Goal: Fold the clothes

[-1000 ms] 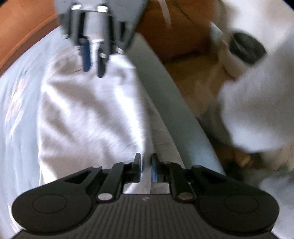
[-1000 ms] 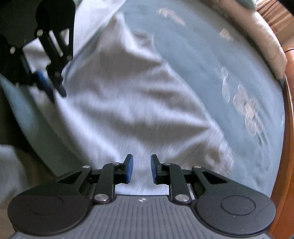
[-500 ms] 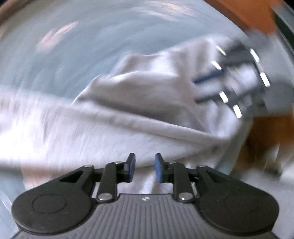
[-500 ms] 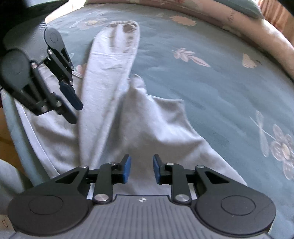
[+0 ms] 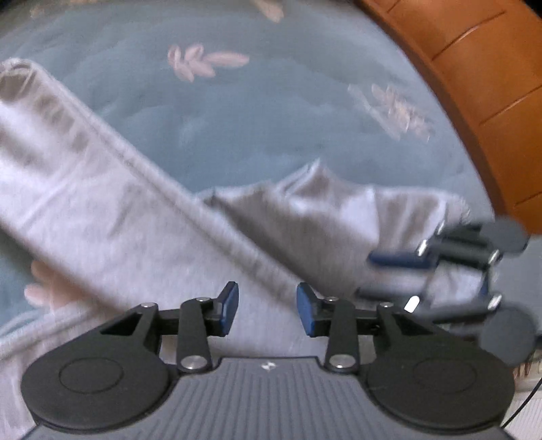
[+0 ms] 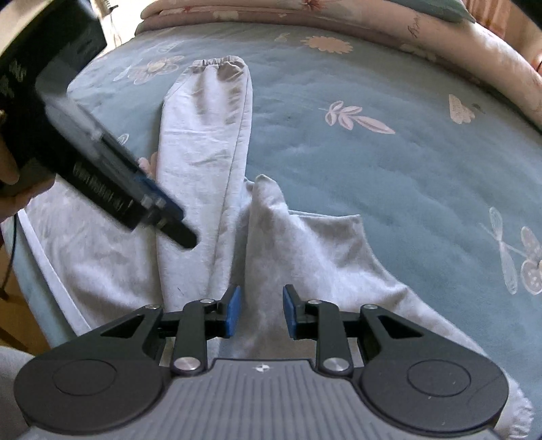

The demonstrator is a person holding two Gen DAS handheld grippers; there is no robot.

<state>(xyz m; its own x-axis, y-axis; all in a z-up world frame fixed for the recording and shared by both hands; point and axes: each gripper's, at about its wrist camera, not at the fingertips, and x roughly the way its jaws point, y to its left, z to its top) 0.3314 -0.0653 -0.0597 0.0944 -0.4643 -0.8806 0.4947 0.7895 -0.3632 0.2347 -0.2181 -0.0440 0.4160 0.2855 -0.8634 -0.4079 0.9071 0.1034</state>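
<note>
Light grey sweatpants [image 6: 203, 162] lie on the bed, soft fleecy knit, matte, with a stitched side seam. One leg runs straight up the middle-left of the right wrist view and ends in a gathered elastic cuff [image 6: 220, 64]. The other leg is bunched into a peaked fold [image 6: 267, 189] at centre, rumpled below.

In the left wrist view the straight leg crosses diagonally from upper left to lower centre; this picture is blurred.

Left gripper [image 5: 267, 309]: black linkage arms, blue pads, ribbed grey body. Jaws have just been opening and stand apart over the fabric; nothing pinched between them.

Right gripper [image 6: 261, 313]: same build, jaws apart, hovering above the crumpled fabric, pads not pressing on it. It also shows at the right edge of the left wrist view [image 5: 389, 274], blurred.

A hand [image 6: 13, 182] holds the left tool at the left edge of the right wrist view.

Surface: blue-grey bedspread [image 6: 372, 169], quilted, printed with pale pink flowers and leaves. A pink floral bolster [image 6: 372, 20] lies along the upper edge. Orange-brown wooden panelling [image 5: 474, 67] fills the upper right of the left wrist view.
</note>
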